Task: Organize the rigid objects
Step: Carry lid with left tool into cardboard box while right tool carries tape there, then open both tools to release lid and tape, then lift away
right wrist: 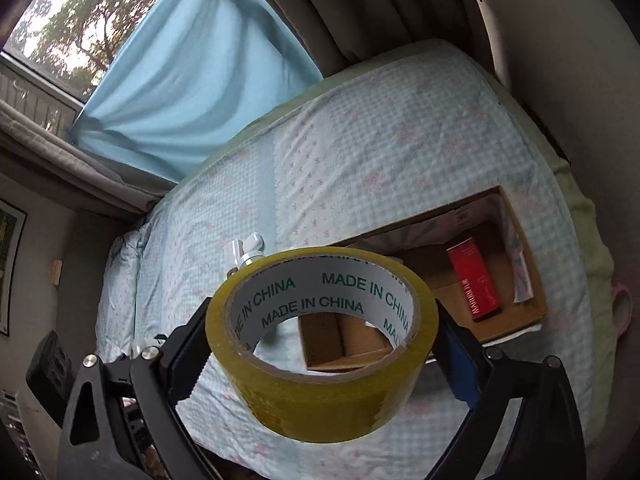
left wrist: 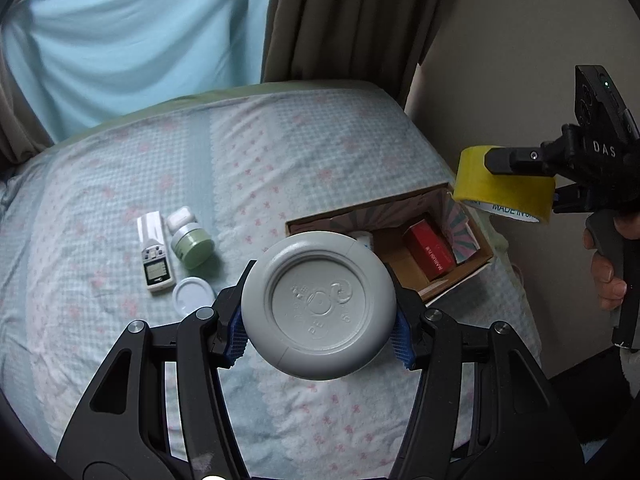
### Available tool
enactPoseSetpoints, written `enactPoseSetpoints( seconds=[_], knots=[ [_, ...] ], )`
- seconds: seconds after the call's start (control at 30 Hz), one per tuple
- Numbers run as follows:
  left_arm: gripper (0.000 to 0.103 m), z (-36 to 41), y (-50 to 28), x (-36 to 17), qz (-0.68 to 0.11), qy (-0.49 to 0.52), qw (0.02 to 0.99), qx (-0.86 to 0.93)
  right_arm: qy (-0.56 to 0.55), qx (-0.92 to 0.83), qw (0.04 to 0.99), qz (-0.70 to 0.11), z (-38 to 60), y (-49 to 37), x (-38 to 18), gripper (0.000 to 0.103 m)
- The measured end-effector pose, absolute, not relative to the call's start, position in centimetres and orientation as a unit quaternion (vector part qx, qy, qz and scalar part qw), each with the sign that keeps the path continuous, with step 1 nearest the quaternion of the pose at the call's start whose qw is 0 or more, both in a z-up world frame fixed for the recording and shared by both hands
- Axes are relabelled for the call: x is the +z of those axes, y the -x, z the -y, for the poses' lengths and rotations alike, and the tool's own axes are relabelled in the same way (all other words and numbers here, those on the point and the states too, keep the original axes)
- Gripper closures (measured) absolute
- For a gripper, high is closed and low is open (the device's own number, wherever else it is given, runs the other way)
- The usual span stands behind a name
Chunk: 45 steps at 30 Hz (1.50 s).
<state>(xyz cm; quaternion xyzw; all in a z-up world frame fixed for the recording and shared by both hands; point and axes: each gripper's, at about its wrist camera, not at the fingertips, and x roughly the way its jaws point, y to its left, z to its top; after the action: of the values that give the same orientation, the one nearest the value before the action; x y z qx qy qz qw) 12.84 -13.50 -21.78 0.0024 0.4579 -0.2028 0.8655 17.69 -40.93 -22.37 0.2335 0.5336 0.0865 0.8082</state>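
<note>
My left gripper is shut on a round grey plastic container, held bottom-up above the bed just left of a cardboard box. My right gripper is shut on a yellow tape roll, held in the air above the box. The right gripper with the tape roll also shows in the left wrist view, over the box's right end. A red carton lies inside the box, also seen in the right wrist view.
On the bed sheet lie a white remote, a green jar, a small white case and a white lid. Curtains hang behind the bed. A wall stands to the right.
</note>
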Motion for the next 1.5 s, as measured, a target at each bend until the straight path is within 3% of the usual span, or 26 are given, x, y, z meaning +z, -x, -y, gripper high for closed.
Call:
enactPoseSetpoints(
  seconds=[0.37,0.77,0.93,1.17,1.2,1.23,1.27,1.5],
  knots=[
    [0.050,21.6,-18.6,-26.2,-0.503,0.011,0.840,-0.201,-0.085,0.152,0.812,-0.557,45.2,-20.7,-27.7,0.006],
    [0.050,32.0,-24.6,-37.6,-0.570,-0.017,0.788,-0.233,0.170,0.223,0.808,-0.519,43.2,-20.0,-36.9,0.006],
    [0.050,33.8,-25.0,-41.1,-0.594,-0.020,0.768,-0.236,0.213,0.241,0.792,-0.518,42.9,-19.7,-39.5,0.007],
    [0.050,34.3,-26.0,-41.8,-0.613,-0.049,0.748,-0.248,0.231,0.265,0.767,-0.536,42.3,-20.9,-40.8,0.006],
    [0.044,34.2,-26.3,-41.6,-0.614,-0.050,0.748,-0.248,0.238,0.265,0.766,-0.536,42.2,-21.0,-40.8,0.006],
    [0.032,33.9,-26.4,-41.0,-0.610,-0.049,0.751,-0.248,0.243,0.266,0.761,-0.540,42.1,-21.0,-41.0,0.004],
    [0.000,33.6,-26.4,-40.5,-0.604,-0.043,0.755,-0.252,0.243,0.271,0.755,-0.545,42.2,-21.1,-41.0,0.000],
    [0.000,31.1,-25.8,-38.8,-0.597,-0.042,0.767,-0.229,0.222,0.256,0.776,-0.531,43.7,-19.8,-39.5,0.000]
  ],
)
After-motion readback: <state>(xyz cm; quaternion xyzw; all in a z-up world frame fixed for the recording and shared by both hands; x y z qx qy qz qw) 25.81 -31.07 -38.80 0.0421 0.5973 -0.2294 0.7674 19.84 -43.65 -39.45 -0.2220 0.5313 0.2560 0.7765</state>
